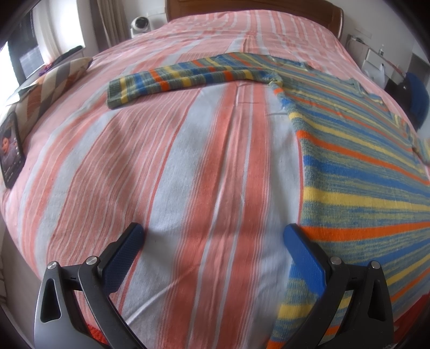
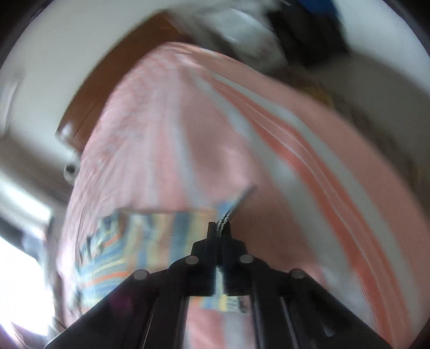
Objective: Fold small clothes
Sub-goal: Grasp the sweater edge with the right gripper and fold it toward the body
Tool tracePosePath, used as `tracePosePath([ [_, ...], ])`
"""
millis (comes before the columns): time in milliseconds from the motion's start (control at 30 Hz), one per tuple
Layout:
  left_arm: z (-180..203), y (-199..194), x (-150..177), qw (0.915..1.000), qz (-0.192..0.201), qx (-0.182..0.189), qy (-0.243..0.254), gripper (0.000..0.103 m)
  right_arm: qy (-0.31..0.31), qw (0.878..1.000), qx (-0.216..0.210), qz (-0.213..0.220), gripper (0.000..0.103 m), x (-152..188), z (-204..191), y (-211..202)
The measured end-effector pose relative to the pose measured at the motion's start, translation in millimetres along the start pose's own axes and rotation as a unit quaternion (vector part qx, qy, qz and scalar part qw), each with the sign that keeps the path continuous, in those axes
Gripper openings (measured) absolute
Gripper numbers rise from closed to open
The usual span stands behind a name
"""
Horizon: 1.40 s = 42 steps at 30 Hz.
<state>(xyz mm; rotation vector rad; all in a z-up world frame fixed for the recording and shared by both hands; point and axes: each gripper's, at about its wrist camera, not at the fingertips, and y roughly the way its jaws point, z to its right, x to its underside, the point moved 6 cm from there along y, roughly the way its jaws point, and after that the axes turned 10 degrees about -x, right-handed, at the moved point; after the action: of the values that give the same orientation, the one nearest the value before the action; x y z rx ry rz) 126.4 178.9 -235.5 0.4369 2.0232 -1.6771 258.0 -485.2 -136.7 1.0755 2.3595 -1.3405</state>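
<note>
A small knitted sweater [image 1: 357,171] with blue, yellow, orange and green stripes lies flat on the bed at the right. Its one sleeve [image 1: 188,77] stretches out to the left. My left gripper [image 1: 213,233] hovers open above the sheet, its right blue finger [image 1: 303,255] at the sweater's near left edge, nothing between the pads. The right wrist view is heavily blurred. There my right gripper [image 2: 219,228] is shut on an edge of the sweater [image 2: 150,228], a strip of knit pinched between the black fingers and lifted off the sheet.
The bed carries a pink, orange and white striped sheet [image 1: 174,174]. A chevron-patterned pillow [image 1: 53,86] and a phone [image 1: 10,150] lie at its left edge. A wooden headboard [image 1: 255,8] stands at the far end, and a white device [image 1: 141,24] beside it.
</note>
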Motion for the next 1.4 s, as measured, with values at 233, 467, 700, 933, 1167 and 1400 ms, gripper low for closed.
tracePosePath([
  [233, -0.4, -1.8, 0.5, 1.0, 0.002, 0.007, 0.0, 0.103, -0.151, 0.981, -0.106, -0.053, 0.003, 4.2, -212.3, 47.5],
  [467, -0.6, -1.9, 0.7, 1.0, 0.001, 0.008, -0.002, 0.103, -0.14, 0.96, -0.183, -0.157, 0.044, 83.4, -299.6, 158.4],
  [700, -0.5, -2.2, 1.0, 1.0, 0.001, 0.008, -0.002, 0.103, -0.048, 0.957, -0.249, -0.144, 0.066, 96.4, -265.8, 151.9],
  [933, -0.5, -2.0, 0.9, 1.0, 0.002, 0.003, -0.001, 0.103, -0.135, 0.98, -0.097, -0.113, 0.072, 130.5, -161.5, 75.4],
  [1167, 1.1, -1.0, 1.3, 1.0, 0.004, -0.003, 0.001, 0.103, -0.2, 0.977, 0.023, -0.071, 0.072, 210.8, -63.7, -13.0],
  [1400, 1.7, -2.1, 2.2, 0.9999, 0.005, -0.009, -0.003, 0.103, -0.193, 0.977, 0.094, 0.022, 0.097, 249.2, -37.5, -75.4],
])
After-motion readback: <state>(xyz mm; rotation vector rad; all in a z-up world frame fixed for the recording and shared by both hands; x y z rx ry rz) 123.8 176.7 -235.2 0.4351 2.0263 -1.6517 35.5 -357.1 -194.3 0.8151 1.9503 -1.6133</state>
